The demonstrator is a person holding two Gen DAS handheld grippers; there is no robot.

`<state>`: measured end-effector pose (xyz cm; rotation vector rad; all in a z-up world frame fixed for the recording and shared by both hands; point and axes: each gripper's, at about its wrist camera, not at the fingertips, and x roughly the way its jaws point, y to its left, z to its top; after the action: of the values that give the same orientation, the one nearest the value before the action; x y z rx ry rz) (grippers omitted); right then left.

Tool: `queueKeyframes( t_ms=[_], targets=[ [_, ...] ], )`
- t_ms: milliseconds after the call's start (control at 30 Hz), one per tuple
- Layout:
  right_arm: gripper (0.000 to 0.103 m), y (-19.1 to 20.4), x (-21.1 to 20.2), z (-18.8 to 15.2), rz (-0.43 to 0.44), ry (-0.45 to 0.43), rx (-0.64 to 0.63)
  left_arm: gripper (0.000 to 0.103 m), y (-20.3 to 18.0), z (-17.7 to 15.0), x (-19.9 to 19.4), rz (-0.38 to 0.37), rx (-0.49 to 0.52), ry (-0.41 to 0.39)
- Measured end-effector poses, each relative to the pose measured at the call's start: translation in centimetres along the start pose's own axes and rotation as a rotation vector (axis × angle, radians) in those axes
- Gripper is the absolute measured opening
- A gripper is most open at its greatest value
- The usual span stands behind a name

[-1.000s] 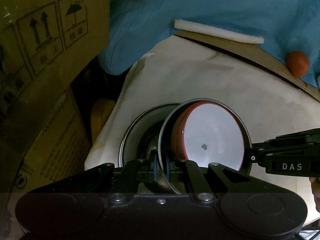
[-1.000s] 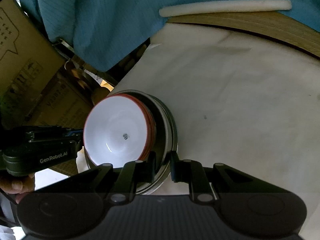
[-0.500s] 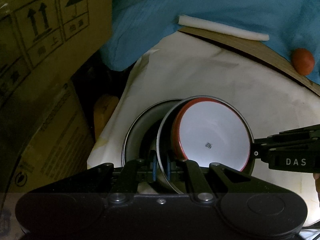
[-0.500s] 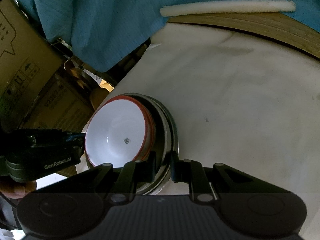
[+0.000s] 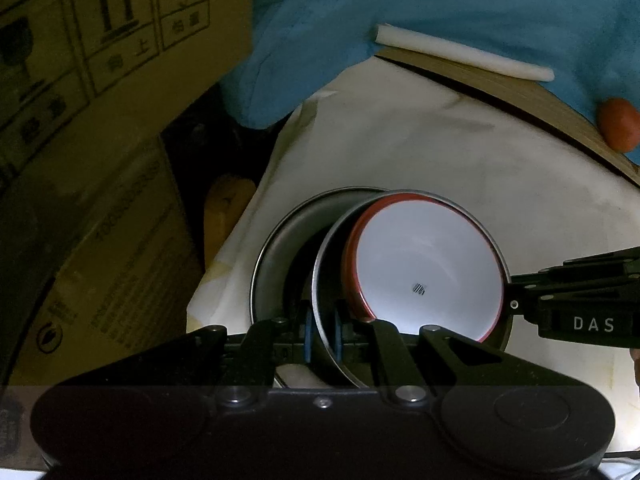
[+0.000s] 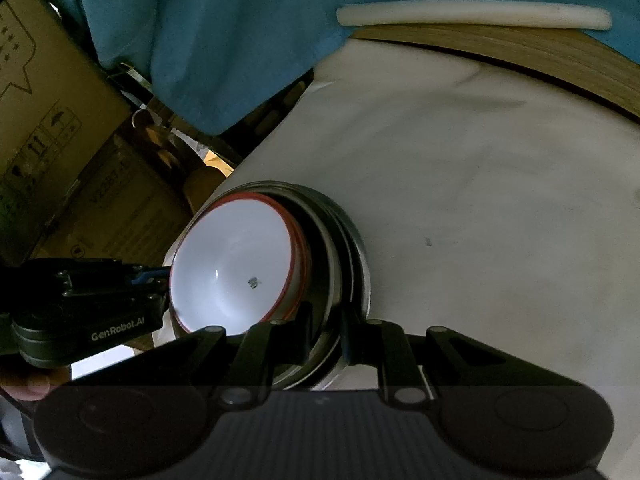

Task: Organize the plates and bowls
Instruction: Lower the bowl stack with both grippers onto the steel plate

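**Both grippers pinch the rim of one steel bowl**

The left hand-held gripper [image 5: 321, 334] has its blue-padded fingers closed tight on the near rim of a tilted steel bowl [image 5: 332, 280]. Inside that bowl sits a white bowl with a red rim [image 5: 424, 276]. A second steel bowl [image 5: 280, 248] lies just behind and to the left, and the tilted bowl overlaps it. The right hand-held gripper [image 6: 325, 334] is clamped on the same steel bowl's rim from the opposite side. All the bowls sit near the left edge of the white-covered tabletop [image 6: 480, 200]. Cardboard boxes [image 5: 100, 80] stand to the left, a blue cloth [image 6: 240, 40] and a white foam strip [image 6: 472, 14] lie at the far side, and an orange-red ball [image 5: 618, 124] is at far right.
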<state>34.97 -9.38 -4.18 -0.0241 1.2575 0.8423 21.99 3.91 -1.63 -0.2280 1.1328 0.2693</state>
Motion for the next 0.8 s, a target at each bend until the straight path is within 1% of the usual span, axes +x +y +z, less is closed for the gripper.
queueKeyframes(
  t_ms=[600, 800],
  targets=[
    [0.018, 0.3, -0.29, -0.22, -0.011, -0.018, 0.003, 0.011, -0.07, -0.07, -0.02, 0.009, 0.004, -0.005],
    [0.018, 0.75, -0.43, -0.48, -0.032, -0.034, 0.006, 0.019, 0.25, -0.3, -0.13, 0.011, 0.005, -0.016]
  ],
)
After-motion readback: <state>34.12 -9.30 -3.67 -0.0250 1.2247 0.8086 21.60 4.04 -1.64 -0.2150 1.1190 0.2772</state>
